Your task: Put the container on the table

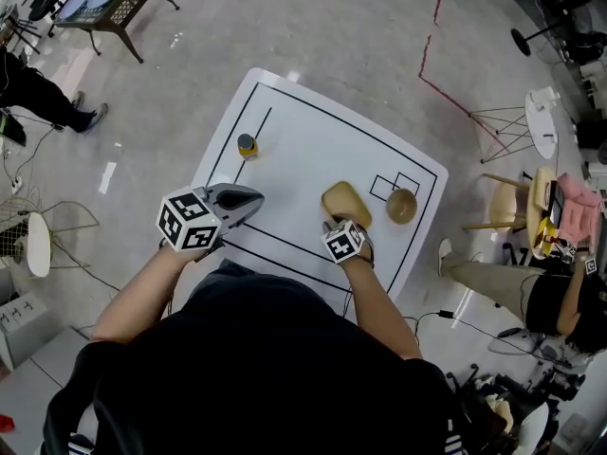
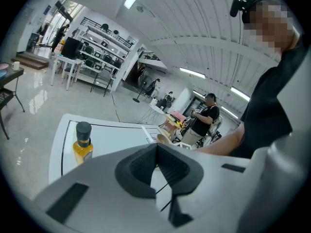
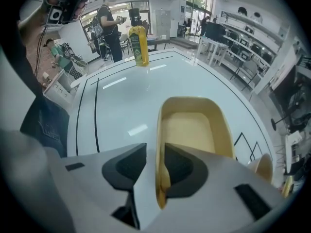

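Right gripper view: container (image 3: pixel 192 127) rim between gripper (image 3: pixel 154 154) jaws.

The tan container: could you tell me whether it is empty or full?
Empty: the container shows only its bare inner floor.

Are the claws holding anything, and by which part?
Nothing is held. The right gripper stands open astride the near rim of the tan container, not pressing it. The left gripper is shut, empty.

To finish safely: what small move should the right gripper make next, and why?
Probably lift the right gripper straight up. The container rests flat on the table, and the fingers are open, one each side of its wall, not clamping it.
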A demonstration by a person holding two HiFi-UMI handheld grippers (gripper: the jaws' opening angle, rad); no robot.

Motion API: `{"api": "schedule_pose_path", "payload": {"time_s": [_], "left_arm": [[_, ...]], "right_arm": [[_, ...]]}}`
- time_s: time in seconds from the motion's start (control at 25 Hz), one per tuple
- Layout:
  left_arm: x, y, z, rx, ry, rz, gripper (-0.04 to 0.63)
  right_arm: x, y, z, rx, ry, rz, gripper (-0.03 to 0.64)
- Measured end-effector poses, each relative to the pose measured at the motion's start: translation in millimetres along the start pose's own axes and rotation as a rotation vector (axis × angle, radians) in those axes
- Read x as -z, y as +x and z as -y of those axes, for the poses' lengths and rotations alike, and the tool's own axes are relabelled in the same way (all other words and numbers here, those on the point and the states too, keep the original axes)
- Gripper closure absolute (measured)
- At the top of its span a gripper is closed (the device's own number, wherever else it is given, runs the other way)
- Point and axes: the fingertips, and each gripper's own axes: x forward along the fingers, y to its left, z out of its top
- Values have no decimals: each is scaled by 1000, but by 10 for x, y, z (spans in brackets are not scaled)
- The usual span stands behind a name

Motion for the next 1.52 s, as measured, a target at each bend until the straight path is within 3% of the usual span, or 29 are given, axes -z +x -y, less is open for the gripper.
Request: {"api": "schedule_pose_path", "payload": {"time_s": [0.96, 1.52], "left_arm": [[-125, -189, 462, 71, 105, 19, 588], [-235, -187, 740, 142, 179, 9, 588]], "right_arm": [[-8, -863, 22, 114, 144, 83, 482], [-268, -1686, 82, 195, 268, 288, 499]]}}
